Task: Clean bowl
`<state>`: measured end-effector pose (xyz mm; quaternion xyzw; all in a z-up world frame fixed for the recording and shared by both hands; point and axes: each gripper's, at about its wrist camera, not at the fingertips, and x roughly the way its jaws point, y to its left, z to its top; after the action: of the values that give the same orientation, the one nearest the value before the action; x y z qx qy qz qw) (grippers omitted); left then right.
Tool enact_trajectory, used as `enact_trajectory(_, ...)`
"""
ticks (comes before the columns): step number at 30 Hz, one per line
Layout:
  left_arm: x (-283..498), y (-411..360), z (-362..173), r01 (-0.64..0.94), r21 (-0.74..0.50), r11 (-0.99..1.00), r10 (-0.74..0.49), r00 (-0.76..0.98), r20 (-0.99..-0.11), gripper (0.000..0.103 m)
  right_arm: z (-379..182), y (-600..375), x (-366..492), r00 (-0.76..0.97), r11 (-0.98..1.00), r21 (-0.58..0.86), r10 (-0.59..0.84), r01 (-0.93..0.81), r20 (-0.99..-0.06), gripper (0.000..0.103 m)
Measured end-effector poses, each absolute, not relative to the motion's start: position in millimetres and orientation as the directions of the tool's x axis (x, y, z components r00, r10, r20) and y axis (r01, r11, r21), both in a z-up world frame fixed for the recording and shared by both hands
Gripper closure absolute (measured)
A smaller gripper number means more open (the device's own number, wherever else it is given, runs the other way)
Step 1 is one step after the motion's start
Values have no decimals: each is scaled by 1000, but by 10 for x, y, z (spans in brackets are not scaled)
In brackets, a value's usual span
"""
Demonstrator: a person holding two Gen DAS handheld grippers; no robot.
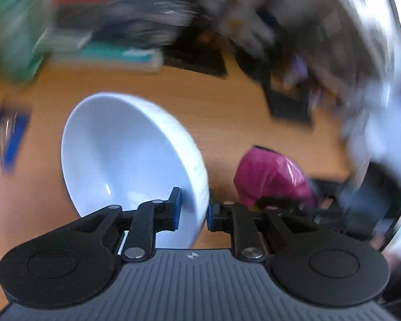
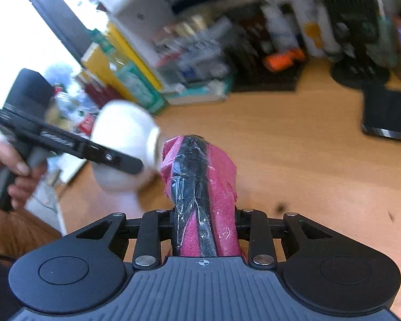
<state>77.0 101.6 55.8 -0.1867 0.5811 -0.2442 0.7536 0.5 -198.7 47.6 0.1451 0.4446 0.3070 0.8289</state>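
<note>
gleaming white bowl [image 1: 125, 155], tilted, empty

Blurred background, hidden finger pads, cut-off hand

Behind the wooden table [image 1: 227, 112], the clutter [image 2: 200, 48] was too smeared to identify in both views. The pink cloth [image 2: 222, 187] hid the right gripper [image 2: 204, 222] pads completely. The bowl [image 2: 123, 144] looked blurred there, and the person's hand [image 2: 5, 171] was cut by the left edge.
</note>
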Motion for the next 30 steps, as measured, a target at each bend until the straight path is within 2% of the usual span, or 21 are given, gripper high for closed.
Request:
enact_trajectory(4, 409, 1369, 486, 119, -638, 761, -648, 199, -735, 75, 747, -1702, 120, 351, 700, 477, 694, -531, -629, 72)
enact_trajectory(7, 192, 1435, 516, 167, -639, 751, -661, 180, -729, 74, 742, -1225, 253, 242, 623, 412, 701, -665, -671, 72)
enact_trajectory(14, -58, 1393, 526, 262, -609, 748, -652, 120, -749, 66, 846, -957, 659, 301, 655, 419, 702, -628, -645, 72)
enact_trajectory(18, 62, 1347, 511, 296, -602, 741, -650, 95, -754, 66, 883, -859, 225, 114, 509, 376, 697, -774, -708, 70)
enact_trajectory(21, 164, 1314, 519, 331, -590, 737, -643, 73, -762, 61, 824, -930, -244, 7, 440, 320, 597, -839, -802, 71)
enact_trajectory(25, 335, 1010, 634, 538, -446, 715, -556, 50, -830, 48, 677, -1215, -400, 30, 548, 373, 591, -749, -806, 71)
enact_trajectory(26, 333, 827, 727, 665, -302, 683, -485, 103, -868, 37, 606, -1322, -400, 63, 601, 404, 605, -689, -794, 71)
enact_trajectory(27, 344, 727, 733, 708, -248, 662, -460, 122, -879, 26, 556, -1380, -401, 86, 631, 420, 612, -653, -786, 71)
enact_trajectory(28, 284, 540, 771, 832, -72, 549, -391, 181, -902, 22, 504, -1435, -400, 109, 657, 437, 619, -615, -777, 71)
enact_trajectory(29, 285, 495, 776, 852, -40, 522, -381, 191, -905, 16, 448, -1476, -386, 132, 676, 458, 631, -577, -765, 71)
enact_trajectory(30, 208, 437, 764, 908, 53, 416, -354, 215, -910, 15, 392, -1517, -372, 155, 693, 479, 641, -539, -752, 71)
